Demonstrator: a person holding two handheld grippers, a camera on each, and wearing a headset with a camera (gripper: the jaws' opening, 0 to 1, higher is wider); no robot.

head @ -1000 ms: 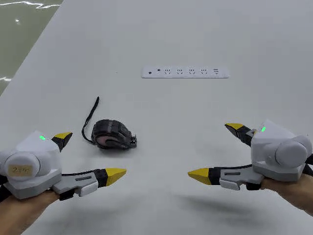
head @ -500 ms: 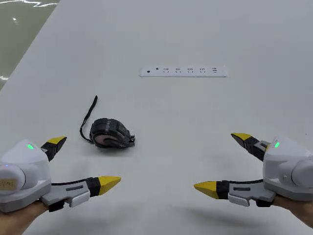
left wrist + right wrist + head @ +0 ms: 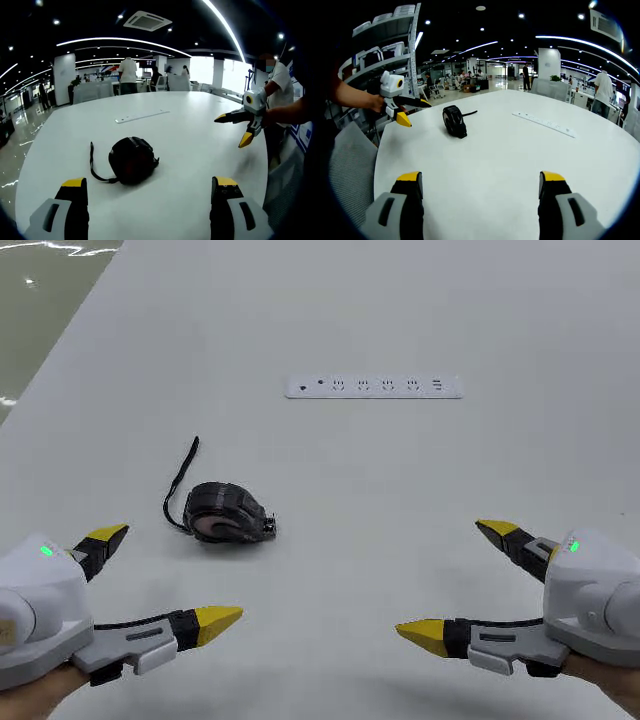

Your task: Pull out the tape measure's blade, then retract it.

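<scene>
Black tape measure point(image 3: 230, 513) is seen lying on the white table point(image 3: 330, 470), left of centre, blade not drawn out. Its wrist strap point(image 3: 182, 480) is trailed out behind it. Left gripper point(image 3: 176, 573) is held near it, jaws spread wide, nothing grasped. Right gripper point(image 3: 445, 578) is held well apart, jaws likewise spread. A white power strip point(image 3: 374, 387) is laid farther back.

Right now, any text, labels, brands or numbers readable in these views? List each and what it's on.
No text can be read in any view.
On the power strip: small marks beside the sockets, too small to read.
On the tape measure: no legible brand or number on its dark case.
</scene>
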